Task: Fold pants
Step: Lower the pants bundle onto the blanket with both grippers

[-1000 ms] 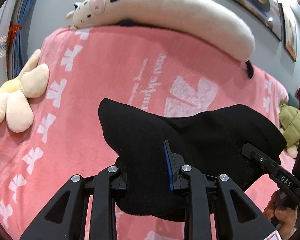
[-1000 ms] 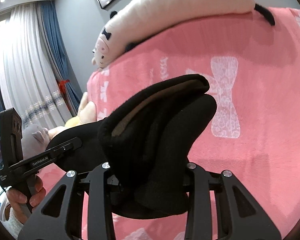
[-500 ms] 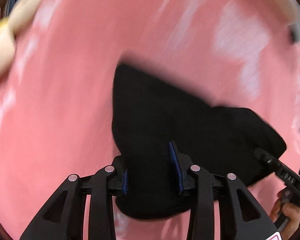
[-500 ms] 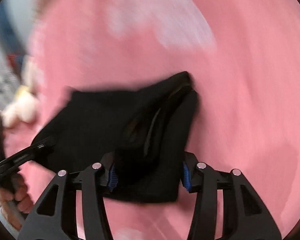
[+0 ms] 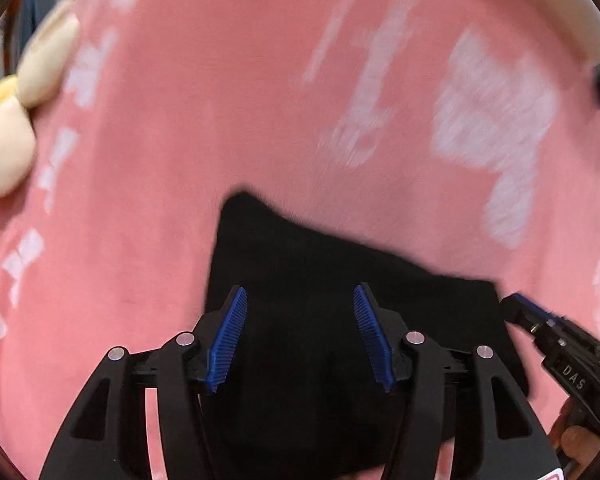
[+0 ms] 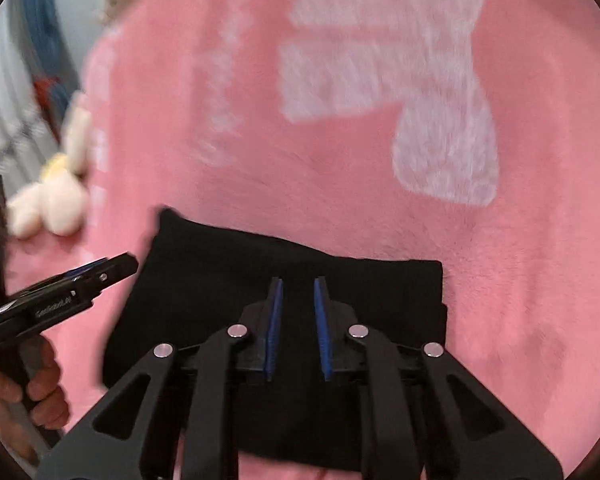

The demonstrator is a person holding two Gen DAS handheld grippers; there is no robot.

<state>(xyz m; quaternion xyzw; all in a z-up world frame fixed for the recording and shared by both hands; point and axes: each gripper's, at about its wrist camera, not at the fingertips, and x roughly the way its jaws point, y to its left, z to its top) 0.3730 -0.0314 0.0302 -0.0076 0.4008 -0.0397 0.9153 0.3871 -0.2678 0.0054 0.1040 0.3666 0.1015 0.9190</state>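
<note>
The left gripper (image 5: 300,336) had just spread its jaws wide, and the black cloth they had pinched a second earlier now lay loose below them, gripped by nothing. The right gripper (image 6: 298,320) had just drawn its jaws in to a narrow gap — nothing showed between the blue pads (image 6: 274,328), so it too held nothing. Under both, the pants (image 6: 292,280) rested flat as a compact dark rectangle on the pink blanket (image 6: 380,208), toward its near edge (a second earlier they hung bunched in the air). Off by the blanket's left edge sat a flower plush (image 5: 8,120). My reading — this fold had been laid down and released.
</note>
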